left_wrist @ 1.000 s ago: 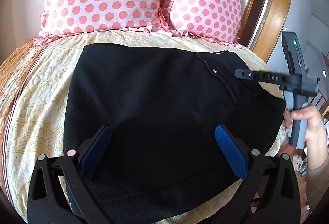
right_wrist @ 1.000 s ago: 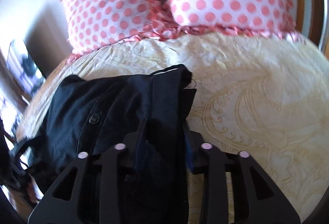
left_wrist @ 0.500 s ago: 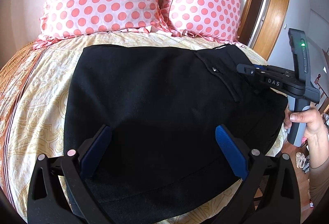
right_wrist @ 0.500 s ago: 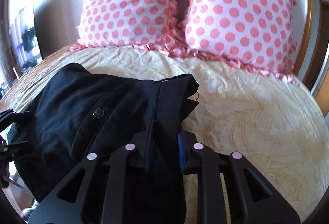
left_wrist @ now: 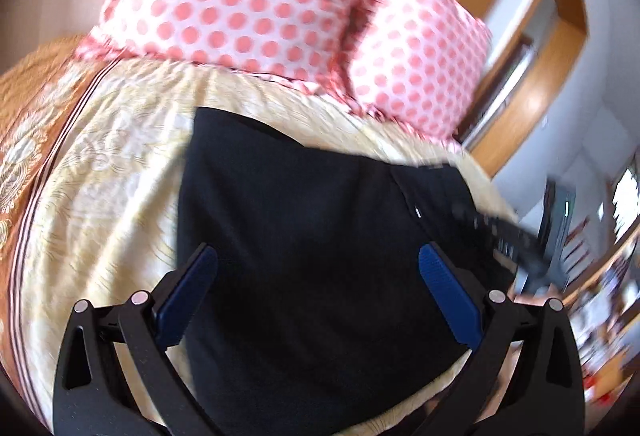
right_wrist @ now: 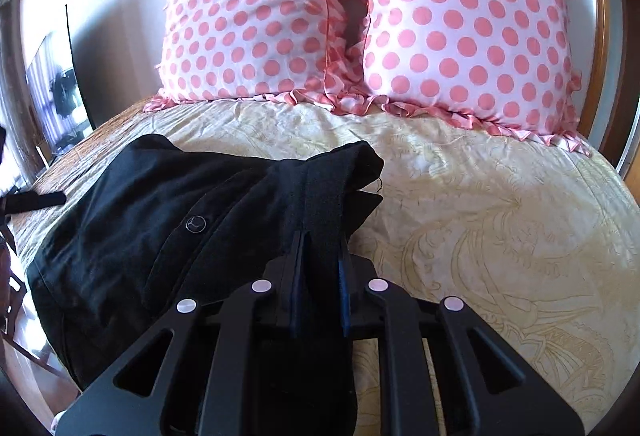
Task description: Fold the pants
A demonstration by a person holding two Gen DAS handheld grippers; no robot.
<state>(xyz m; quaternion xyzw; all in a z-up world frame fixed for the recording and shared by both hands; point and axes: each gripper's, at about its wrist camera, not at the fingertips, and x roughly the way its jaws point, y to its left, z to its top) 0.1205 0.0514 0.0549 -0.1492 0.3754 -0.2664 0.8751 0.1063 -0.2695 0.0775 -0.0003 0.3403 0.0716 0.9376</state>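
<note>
No legible writing anywhere: lettering on the right gripper's body is smeared by blur in the left wrist view. The only mark is an embossed emblem on the single dark button of the pants; what it says cannot be read.

Right gripper: jaws nearly together and closing, with a raised fold of the black pants at the waistband end pinched between the blue pads.

Left gripper: jaws spread wide, blue pads well apart, nothing between them. It hangs above the flat middle of the pants; contact with the cloth cannot be told.

Pants: one pair, lying across the near part of the cream patterned bedspread, bunched where the right gripper has them.

Count: two pink polka-dot pillows, side by side and touching, propped at the head of the bed. Two grippers. One button visible.
</note>
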